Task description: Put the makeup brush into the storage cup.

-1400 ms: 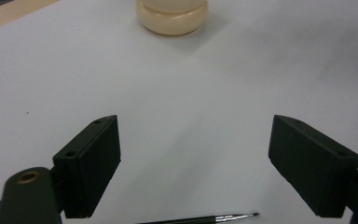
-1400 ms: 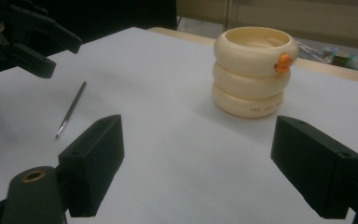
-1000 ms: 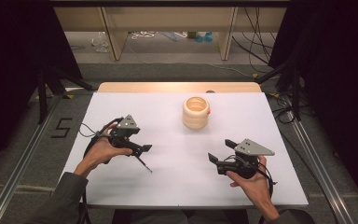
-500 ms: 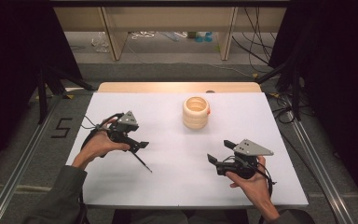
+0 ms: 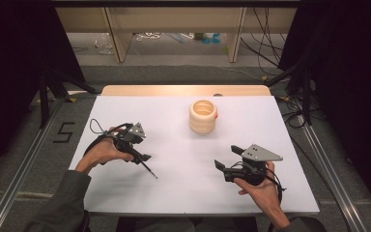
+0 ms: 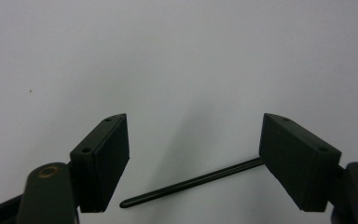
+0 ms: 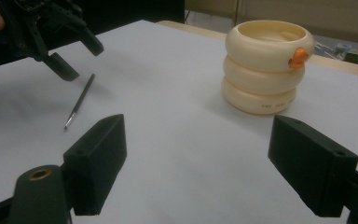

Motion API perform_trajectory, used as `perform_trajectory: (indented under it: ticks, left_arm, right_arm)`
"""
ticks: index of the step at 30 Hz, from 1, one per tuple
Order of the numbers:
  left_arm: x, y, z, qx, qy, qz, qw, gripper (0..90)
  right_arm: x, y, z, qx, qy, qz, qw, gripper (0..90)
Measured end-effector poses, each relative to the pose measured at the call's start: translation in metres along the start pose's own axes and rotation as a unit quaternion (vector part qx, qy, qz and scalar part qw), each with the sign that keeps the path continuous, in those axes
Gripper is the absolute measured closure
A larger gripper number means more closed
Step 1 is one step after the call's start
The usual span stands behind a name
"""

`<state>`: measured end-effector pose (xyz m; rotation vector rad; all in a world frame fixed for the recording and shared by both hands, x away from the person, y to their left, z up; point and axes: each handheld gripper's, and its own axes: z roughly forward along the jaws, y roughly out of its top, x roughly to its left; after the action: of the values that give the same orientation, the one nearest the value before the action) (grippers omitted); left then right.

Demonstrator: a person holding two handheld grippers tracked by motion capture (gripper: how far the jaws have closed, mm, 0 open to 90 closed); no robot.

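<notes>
Pen (image 5: 147,170): thin black stick lying flat on white bench (image 5: 183,193), between the jaws of left claw (image 6: 193,158), which have just been closing, not yet pinching. Right claw (image 7: 198,163): apart, idle. Next move: close squarely on the shaft, then lift.

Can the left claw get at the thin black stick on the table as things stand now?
Probably yes. The left claw is right over the stick, which lies flat between its jaws; these have just been closing and do not yet press on it. Nothing is in the way.
</notes>
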<state>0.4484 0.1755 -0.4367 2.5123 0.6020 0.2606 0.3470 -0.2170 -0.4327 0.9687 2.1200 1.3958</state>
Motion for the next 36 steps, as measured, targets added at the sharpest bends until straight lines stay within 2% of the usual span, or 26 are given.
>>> perform_trajectory:
  ticks: [1, 3, 6, 7, 8, 10, 15, 24, 26, 29, 31, 33, 34, 35, 36]
  left_arm:
    - [0.000, 0.000, 0.000, 0.000, 0.000, 0.000, 1.0000, 24.1]
    - [-0.001, -0.001, 0.001, 0.011, -0.006, 0.013, 0.9998, 24.2]
    - [-0.003, -0.002, 0.004, 0.022, -0.015, 0.019, 0.9995, 24.8]
    - [-0.004, -0.002, 0.005, 0.030, -0.017, 0.029, 0.9990, 25.6]
    - [-0.004, -0.002, 0.005, 0.030, -0.017, 0.029, 0.9990, 25.6]
    - [-0.006, 0.000, 0.007, 0.038, -0.015, 0.043, 0.9982, 25.7]
    - [-0.008, 0.001, 0.007, 0.039, -0.023, 0.049, 0.9978, 26.4]
    - [-0.008, -0.003, 0.015, 0.069, -0.030, 0.063, 0.9952, 27.8]
    - [-0.008, -0.002, 0.016, 0.074, -0.031, 0.073, 0.9941, 28.1]
    - [-0.011, -0.004, 0.018, 0.082, -0.038, 0.059, 0.9942, 28.6]
    - [-0.008, -0.003, 0.019, 0.083, -0.035, 0.078, 0.9929, 29.2]
    - [-0.009, -0.003, 0.019, 0.084, -0.034, 0.079, 0.9928, 29.4]
    - [-0.008, -0.003, 0.019, 0.089, -0.035, 0.083, 0.9919, 29.4]
    - [-0.009, -0.004, 0.021, 0.091, -0.036, 0.075, 0.9924, 29.9]
    - [-0.010, -0.004, 0.021, 0.100, -0.039, 0.070, 0.9918, 30.0]
  right_arm:
    - [0.000, -0.001, 0.002, -0.013, 0.002, 0.001, 0.9999, 20.2]
    - [0.000, -0.001, 0.003, -0.016, 0.004, 0.001, 0.9999, 20.3]
    - [0.001, -0.001, 0.004, -0.015, 0.007, 0.000, 0.9999, 20.6]
    - [0.001, -0.001, 0.002, -0.004, 0.004, -0.002, 1.0000, 20.6]
    - [0.001, -0.001, 0.003, -0.003, 0.005, -0.002, 1.0000, 20.7]
    - [0.001, -0.001, 0.003, -0.003, 0.007, -0.002, 1.0000, 20.7]
    - [0.002, -0.001, 0.003, -0.001, 0.011, 0.001, 0.9999, 20.9]
    - [0.002, -0.002, 0.005, -0.006, 0.017, 0.002, 0.9998, 21.2]
    - [0.002, -0.002, 0.005, -0.007, 0.017, 0.002, 0.9998, 21.2]
    - [0.003, -0.001, 0.005, -0.006, 0.018, 0.004, 0.9998, 21.2]
    - [0.003, -0.001, 0.005, -0.003, 0.015, 0.002, 0.9999, 21.4]
    - [0.002, -0.001, 0.003, 0.003, 0.014, -0.001, 0.9999, 21.4]
    - [0.002, -0.001, 0.003, 0.004, 0.013, -0.001, 0.9999, 21.5]
    - [0.002, -0.001, 0.004, 0.004, 0.014, -0.003, 0.9999, 21.6]
    - [0.002, -0.001, 0.004, 0.004, 0.014, -0.003, 0.9999, 21.6]
